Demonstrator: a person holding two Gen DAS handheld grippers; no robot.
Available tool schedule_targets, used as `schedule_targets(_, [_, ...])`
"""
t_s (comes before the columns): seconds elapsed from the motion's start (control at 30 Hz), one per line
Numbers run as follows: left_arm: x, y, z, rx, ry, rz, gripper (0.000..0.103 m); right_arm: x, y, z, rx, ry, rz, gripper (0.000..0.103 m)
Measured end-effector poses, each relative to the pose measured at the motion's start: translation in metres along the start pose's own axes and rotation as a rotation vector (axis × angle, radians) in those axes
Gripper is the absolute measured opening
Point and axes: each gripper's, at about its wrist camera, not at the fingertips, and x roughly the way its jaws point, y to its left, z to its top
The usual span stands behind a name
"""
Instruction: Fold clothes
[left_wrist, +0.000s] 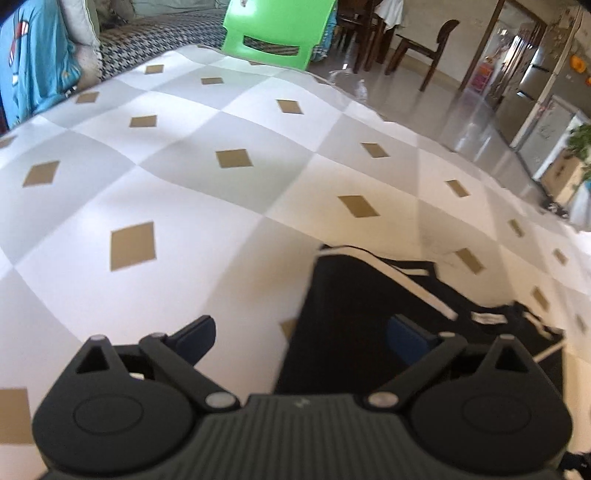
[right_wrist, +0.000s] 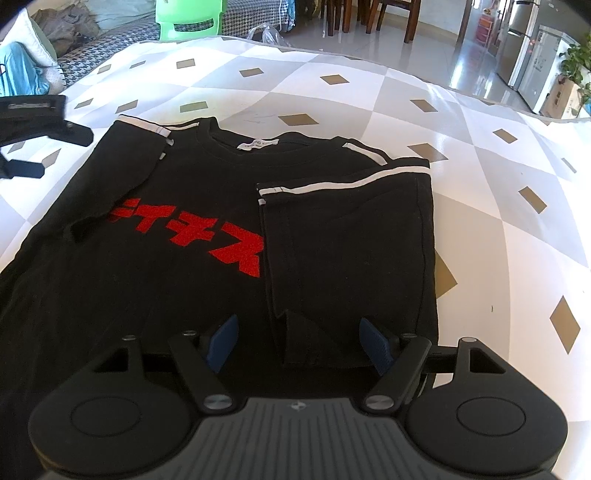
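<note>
A black T-shirt (right_wrist: 177, 295) with red lettering and white sleeve stripes lies face up on the checked tablecloth (right_wrist: 491, 206). Both its sleeves are folded inward; the right side panel (right_wrist: 351, 240) lies over the chest. My right gripper (right_wrist: 298, 343) hovers open over the shirt's lower part, its blue pads on either side of the folded panel's edge without pressing it. My left gripper (left_wrist: 301, 332) is wide open at the shirt's left sleeve edge (left_wrist: 351, 295), holding nothing. It also shows at the far left of the right wrist view, left gripper (right_wrist: 48, 151) beside the folded left sleeve.
Behind the table's far edge stands a green plastic chair (left_wrist: 273, 33). A houndstooth sofa (left_wrist: 155, 40) with a blue garment (left_wrist: 33, 62) lies far left. Wooden dining chairs (left_wrist: 424, 44), a fridge (right_wrist: 517, 40) and a potted plant (right_wrist: 576, 59) stand on the shiny floor to the right.
</note>
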Motion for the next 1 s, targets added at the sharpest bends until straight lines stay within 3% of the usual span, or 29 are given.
schedule_targets(0.23, [0.029, -0.004, 0.004, 0.008, 0.018, 0.050, 0.100, -0.001, 0.000, -0.001, -0.004, 0.006, 0.003, 0.073])
schedule_targets(0.5, [0.052, -0.029, -0.005, 0.141, 0.013, 0.118, 0.103, -0.001, 0.001, 0.000, -0.006, 0.013, 0.004, 0.073])
schedule_targets(0.8, [0.050, -0.045, -0.010, 0.181, 0.021, 0.103, 0.103, 0.001, 0.005, 0.004, 0.008, 0.032, -0.004, 0.076])
schedule_targets(1.0, [0.028, -0.045, -0.010, 0.201, 0.012, 0.103, 0.103, -0.001, 0.002, 0.010, 0.047, 0.060, -0.001, 0.075])
